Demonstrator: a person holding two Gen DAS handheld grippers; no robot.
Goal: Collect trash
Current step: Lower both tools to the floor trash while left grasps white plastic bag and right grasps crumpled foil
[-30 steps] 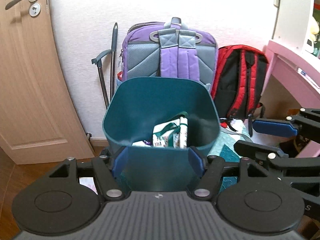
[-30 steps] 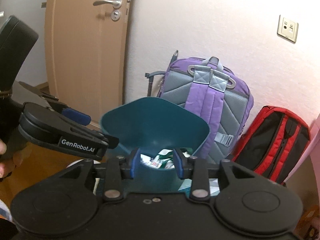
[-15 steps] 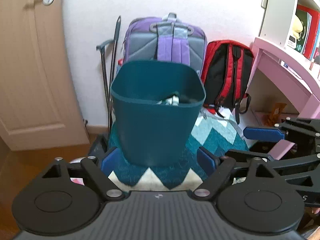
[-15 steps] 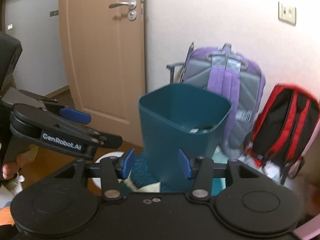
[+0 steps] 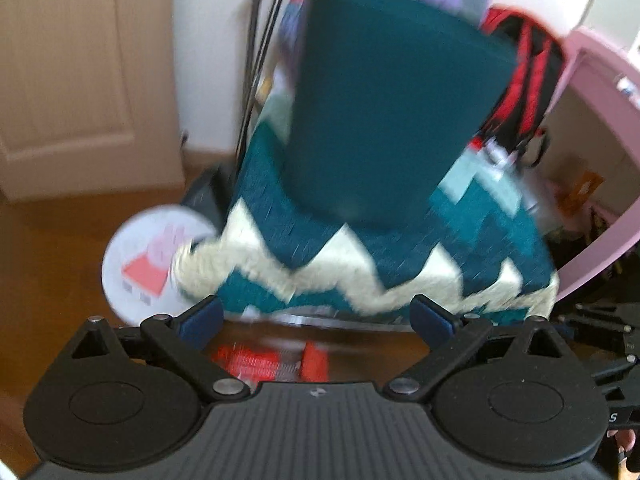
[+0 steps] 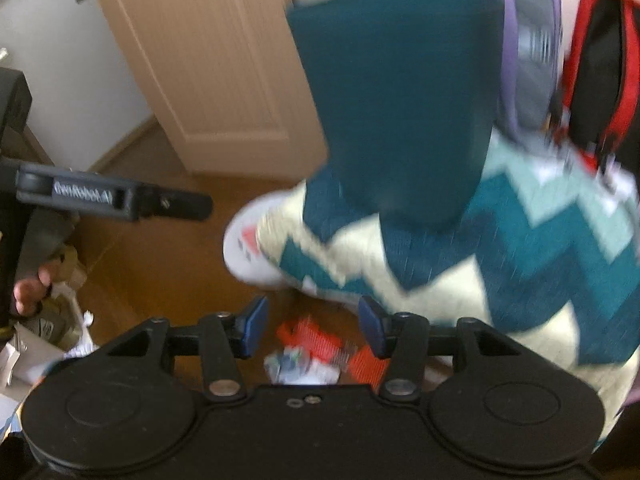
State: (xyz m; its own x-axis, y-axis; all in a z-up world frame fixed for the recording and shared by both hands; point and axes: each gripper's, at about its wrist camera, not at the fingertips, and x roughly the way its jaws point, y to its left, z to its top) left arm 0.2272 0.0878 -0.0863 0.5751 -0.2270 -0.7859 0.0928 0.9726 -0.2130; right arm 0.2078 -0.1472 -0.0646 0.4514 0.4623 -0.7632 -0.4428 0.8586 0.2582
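Both grippers have dropped from bin-rim height toward the floor; both views are motion-blurred. A second ago each camera looked into the teal bin [image 5: 392,96] and its contents; now only its outer wall shows, standing on the zigzag rug [image 5: 360,264], with nothing of the inside visible.

Left gripper [image 5: 316,320]: jaws have just been opening and stand spread wide, nothing between the pads. Right gripper [image 6: 312,326]: jaws have also just been opening, spread, nothing pinched. In the right view the left gripper shows off to the side, a hand [image 6: 30,292] behind it.

Trash on the wood floor just ahead of the fingers: a red wrapper [image 5: 272,360] in the left view; in the right view the same red piece with a crumpled white-and-blue scrap [image 6: 300,364] beside it, lying low between the right gripper's fingers, not yet touched. More paper litter [image 6: 36,344] sits at the left edge.

Judgement: last load delivered, next pick-up starting. The red wrapper is the likely target; the blur suggests slowing before closing.
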